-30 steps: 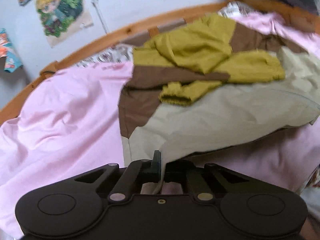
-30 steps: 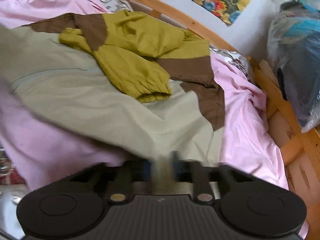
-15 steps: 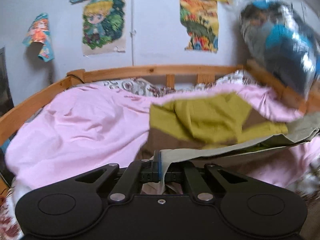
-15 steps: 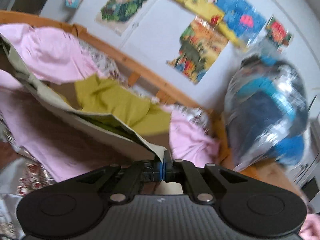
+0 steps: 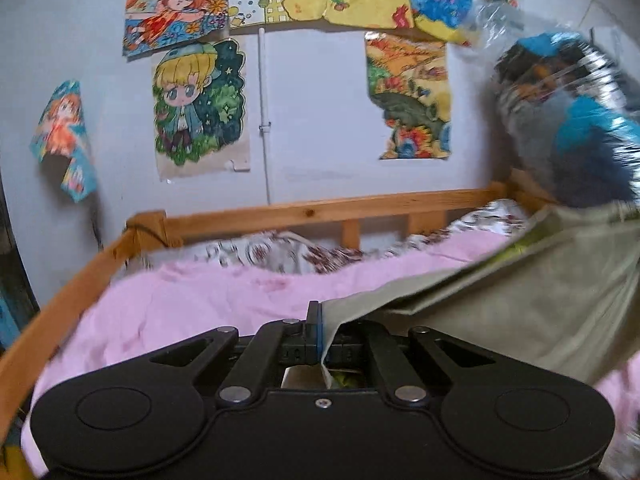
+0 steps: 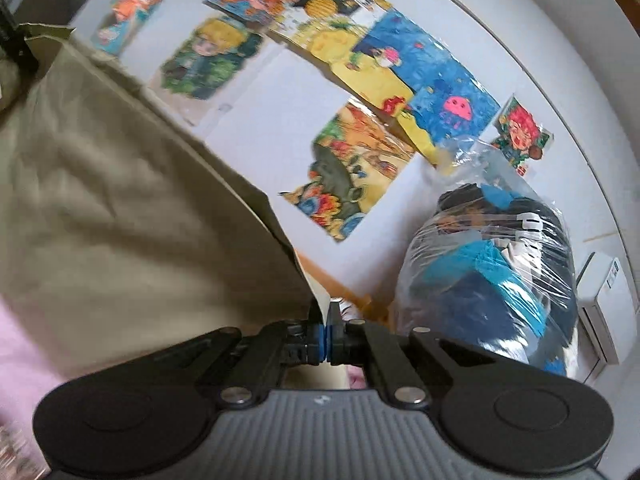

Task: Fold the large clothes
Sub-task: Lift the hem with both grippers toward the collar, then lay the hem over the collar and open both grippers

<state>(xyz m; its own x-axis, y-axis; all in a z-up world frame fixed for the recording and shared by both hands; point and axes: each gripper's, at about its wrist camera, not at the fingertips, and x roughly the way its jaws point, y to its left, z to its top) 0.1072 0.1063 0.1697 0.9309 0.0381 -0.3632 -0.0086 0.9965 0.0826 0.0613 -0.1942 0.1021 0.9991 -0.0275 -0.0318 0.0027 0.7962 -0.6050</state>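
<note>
Between my two hand-held grippers hangs the big beige cloth.

My left hand-held gripper (image 5: 320, 330) pinches one corner of the beige cloth (image 5: 520, 304); the cloth runs off to its right, above the pink bed sheet (image 5: 192, 304). My right hand-held gripper (image 6: 325, 330) pinches another corner, with the cloth stretching off to its left.

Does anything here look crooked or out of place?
Yes. The poster at the far left is peeling off the wall, its lower part curling away. A bulging plastic bag of stuff sits by the bed frame.
</note>
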